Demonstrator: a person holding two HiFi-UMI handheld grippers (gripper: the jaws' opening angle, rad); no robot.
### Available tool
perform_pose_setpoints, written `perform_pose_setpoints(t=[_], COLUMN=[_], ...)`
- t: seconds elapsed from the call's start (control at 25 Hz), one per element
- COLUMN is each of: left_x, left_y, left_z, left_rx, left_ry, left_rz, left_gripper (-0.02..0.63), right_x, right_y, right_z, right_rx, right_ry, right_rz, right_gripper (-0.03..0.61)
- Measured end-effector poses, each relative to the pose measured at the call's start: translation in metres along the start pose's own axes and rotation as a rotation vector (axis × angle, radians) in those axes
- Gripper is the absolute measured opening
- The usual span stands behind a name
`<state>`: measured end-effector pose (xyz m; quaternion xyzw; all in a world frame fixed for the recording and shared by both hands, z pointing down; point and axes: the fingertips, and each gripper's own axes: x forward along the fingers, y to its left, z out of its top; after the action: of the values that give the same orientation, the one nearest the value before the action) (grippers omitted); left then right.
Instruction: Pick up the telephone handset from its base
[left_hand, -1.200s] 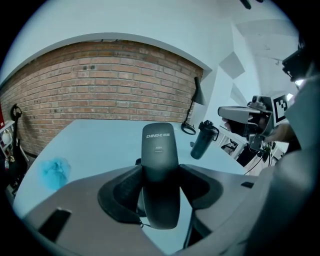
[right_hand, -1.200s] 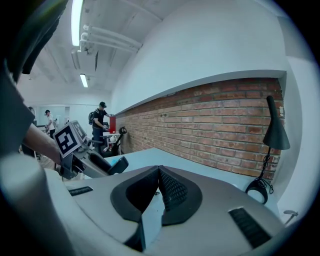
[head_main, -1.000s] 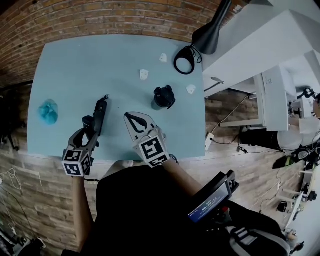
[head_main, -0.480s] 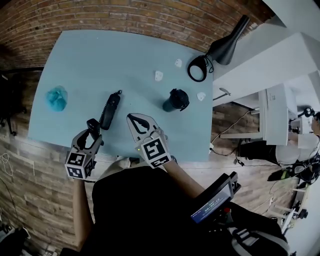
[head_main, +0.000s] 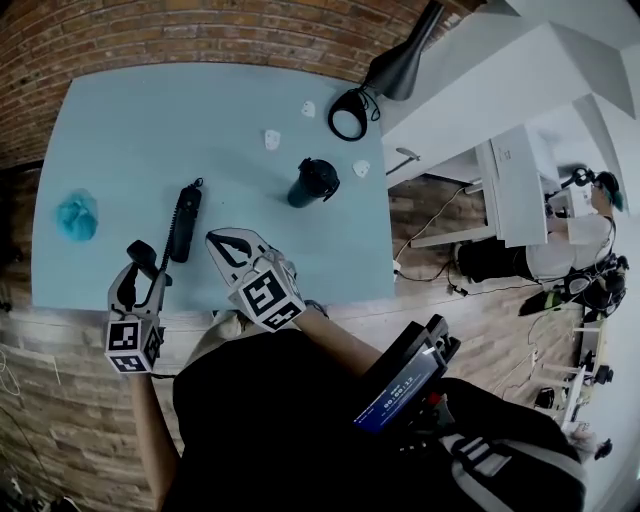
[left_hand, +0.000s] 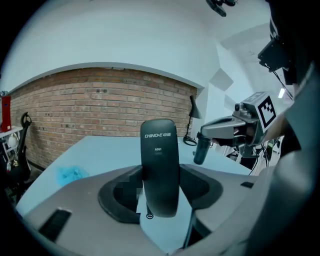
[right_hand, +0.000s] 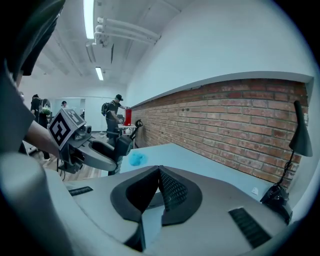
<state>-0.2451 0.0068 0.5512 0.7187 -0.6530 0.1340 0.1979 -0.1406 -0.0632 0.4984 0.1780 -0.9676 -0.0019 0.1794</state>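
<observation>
Right gripper (head_main: 218, 240) slid left toward the handset (head_main: 183, 220), fingers together, nothing in them. Left gripper (head_main: 150, 262) fingers clamped on handset's lower end; it sticks out ahead, far end raised off the desk (head_main: 120, 130).

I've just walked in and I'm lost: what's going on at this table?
A person works with a tool in each hand. The left tool grips a black handset by its near end, tilted up over the blue table. The right tool is shut and empty, held beside it.
</observation>
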Motion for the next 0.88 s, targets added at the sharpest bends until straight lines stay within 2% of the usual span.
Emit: perform_pose_setpoints(t=[0.28, 0.56, 0.76, 0.88], left_x=[0.008, -0.008, -0.028, -0.046], left_y=[0.0, 0.001, 0.0, -0.005], left_z=[0.05, 0.121, 0.171, 0.207], left_rx=[0.068, 0.109, 0.169, 0.185], left_ry=[-0.09, -0.271, -0.377, -0.479], left_rz=[-0.013, 0.016, 0.04, 0.044], left_gripper=[0.259, 0.259, 0.259, 0.259], right_x=[0.0, -0.023, -0.04, -0.051], right_y=[-0.018, -0.044, -0.041, -0.038], right_z=[0.042, 0.12, 0.167, 0.192], right_rx=[-0.096, -0.144, -0.16, -0.189], right_ry=[-0.071, -0.24, -0.363, -0.421], right_rz=[-0.061, -0.157, -0.179, -0.187], right_gripper=[0.008, 0.008, 0.008, 0.008])
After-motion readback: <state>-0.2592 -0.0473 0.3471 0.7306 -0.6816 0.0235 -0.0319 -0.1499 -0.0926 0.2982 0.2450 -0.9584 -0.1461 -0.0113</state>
